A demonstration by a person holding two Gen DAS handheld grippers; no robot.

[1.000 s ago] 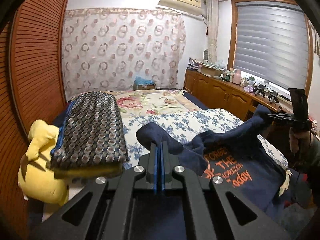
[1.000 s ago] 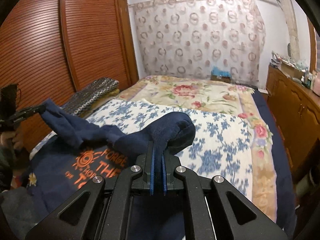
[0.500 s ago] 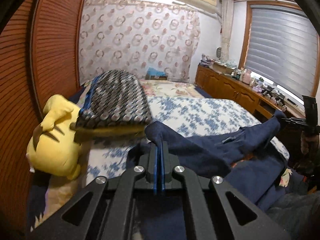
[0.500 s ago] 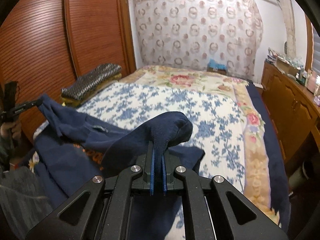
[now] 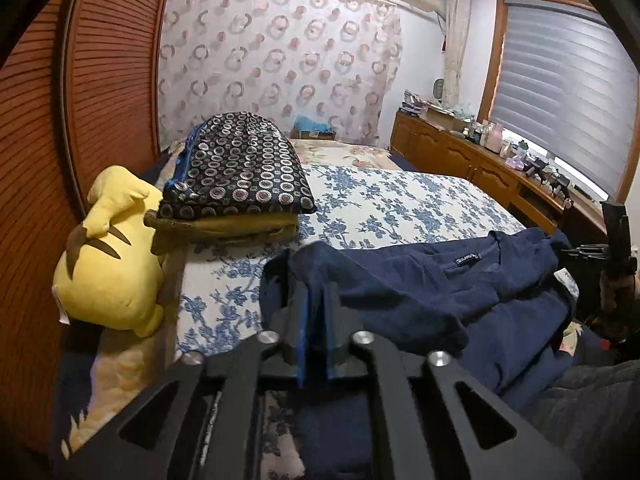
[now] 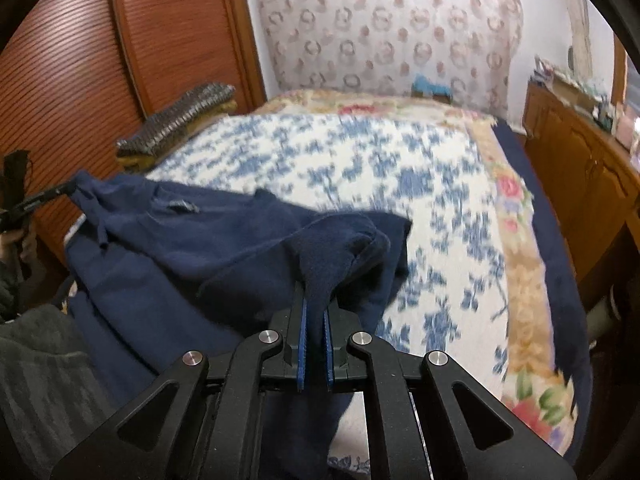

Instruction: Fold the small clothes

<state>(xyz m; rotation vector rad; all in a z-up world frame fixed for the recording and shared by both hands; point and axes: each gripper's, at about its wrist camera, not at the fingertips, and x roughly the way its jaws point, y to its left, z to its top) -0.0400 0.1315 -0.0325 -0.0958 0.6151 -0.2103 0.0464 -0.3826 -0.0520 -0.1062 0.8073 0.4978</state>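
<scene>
Far left, yellow plush point(image 5: 108, 264) beside folded patterned stack point(image 5: 236, 172). Left gripper point(image 5: 316, 312) fingers pinching navy shirt point(image 5: 440, 292) edge; shirt spread low over floral bed point(image 5: 400, 208). Right gripper point(image 6: 316, 312) fingers clamped on opposite shirt edge.

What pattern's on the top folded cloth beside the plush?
Dark folded cloth with pale ring dots; clearest in left wrist view.

The left gripper point(image 5: 314, 320) is built of black angular links, fastened with silver round-headed screws; blue pads line its fingers point(image 5: 303, 332); the right gripper point(image 6: 315, 320) is made alike.
</scene>
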